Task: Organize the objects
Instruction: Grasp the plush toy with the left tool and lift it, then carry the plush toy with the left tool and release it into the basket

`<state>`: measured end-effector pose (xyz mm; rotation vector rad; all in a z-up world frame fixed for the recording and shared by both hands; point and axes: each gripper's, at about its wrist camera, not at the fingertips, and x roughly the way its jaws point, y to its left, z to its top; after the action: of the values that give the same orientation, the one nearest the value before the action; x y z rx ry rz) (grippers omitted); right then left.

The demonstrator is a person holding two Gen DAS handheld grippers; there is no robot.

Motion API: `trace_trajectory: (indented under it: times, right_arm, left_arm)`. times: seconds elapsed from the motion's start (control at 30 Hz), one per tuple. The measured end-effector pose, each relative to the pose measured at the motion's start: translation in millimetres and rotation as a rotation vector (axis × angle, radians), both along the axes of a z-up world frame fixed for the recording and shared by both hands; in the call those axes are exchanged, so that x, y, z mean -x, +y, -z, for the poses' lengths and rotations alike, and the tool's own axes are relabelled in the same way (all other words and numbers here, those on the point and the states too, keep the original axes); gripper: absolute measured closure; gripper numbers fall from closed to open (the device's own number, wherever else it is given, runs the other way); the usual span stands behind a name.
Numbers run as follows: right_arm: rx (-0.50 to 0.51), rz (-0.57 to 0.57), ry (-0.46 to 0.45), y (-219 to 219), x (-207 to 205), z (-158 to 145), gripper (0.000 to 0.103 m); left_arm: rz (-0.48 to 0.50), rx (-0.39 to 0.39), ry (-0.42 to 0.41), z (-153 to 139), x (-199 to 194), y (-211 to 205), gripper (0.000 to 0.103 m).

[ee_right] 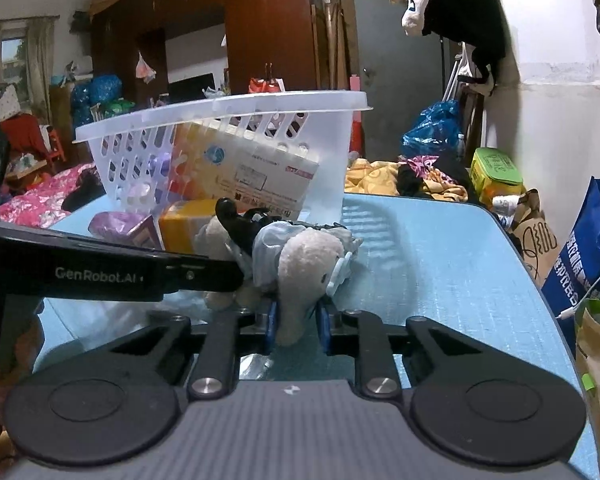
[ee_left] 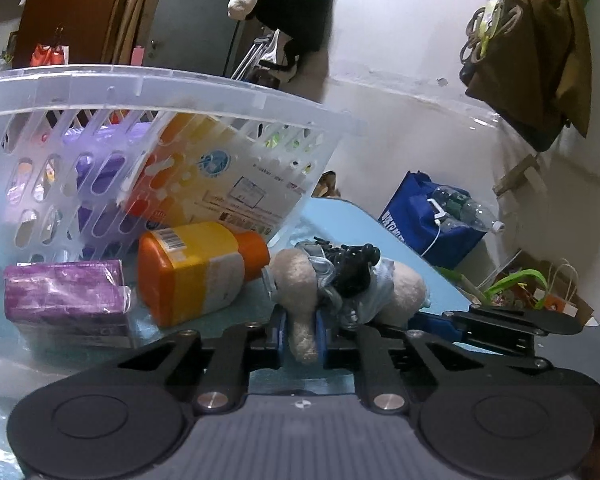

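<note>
Clutter crowds the far left part of the pale blue table (ee_right: 440, 264): a translucent white plastic basket (ee_left: 204, 92) with slotted walls, a purple foil-wrapped box (ee_left: 66, 296) lying in front of it, and an orange bottle (ee_left: 196, 268) with a yellow label lying on its side just beside the box, its cap toward the plush toy (ee_left: 352, 284). Inside the basket a large white and orange carton (ee_left: 216, 176) leans against the near wall, with purple packs behind it.

The plush toy, cream and fuzzy, dressed in pale blue cloth with a glossy black piece on top, lies on the table in front of the basket and just beside the bottle. The left gripper (ee_left: 301, 334) has its blue-padded fingers closed on one stubby cream limb of the toy. The right gripper (ee_right: 298, 322) likewise pinches another cream limb between its blue pads, seen from the toy's other side; in the right wrist view the left gripper's black arm crosses in from the left edge and hides part of the box and bottle.

Beyond the table's right edge stands a blue shopping bag (ee_left: 428, 216) holding a clear plastic bottle (ee_left: 466, 208) and a white cable. Brown bags (ee_left: 532, 64) hang on the white wall above it.
</note>
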<state>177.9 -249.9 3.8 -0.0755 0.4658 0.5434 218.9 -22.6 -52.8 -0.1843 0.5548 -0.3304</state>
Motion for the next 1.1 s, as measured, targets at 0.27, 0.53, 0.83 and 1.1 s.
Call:
trace_trajectory:
  times: [0.27, 0.53, 0.83, 1.1]
  right_arm:
    - [-0.041, -0.006, -0.059, -5, 10, -3, 0.081]
    - [-0.056, -0.032, -0.154, -7, 32, -18, 0.082]
    - [-0.047, -0.103, -0.313, 3, 57, -75, 0.082]
    - [-0.011, -0.164, -0.423, 34, 15, -147, 0.082]
  left_arm:
    - [0.014, -0.011, -0.118, -7, 19, 3, 0.087]
    - [0.03, -0.016, -0.251, -19, 45, 3, 0.087]
    - [0.022, -0.058, -0.381, -70, 81, 3, 0.087]
    - [-0.074, -0.174, -0.486, -155, 63, 3, 0.087]
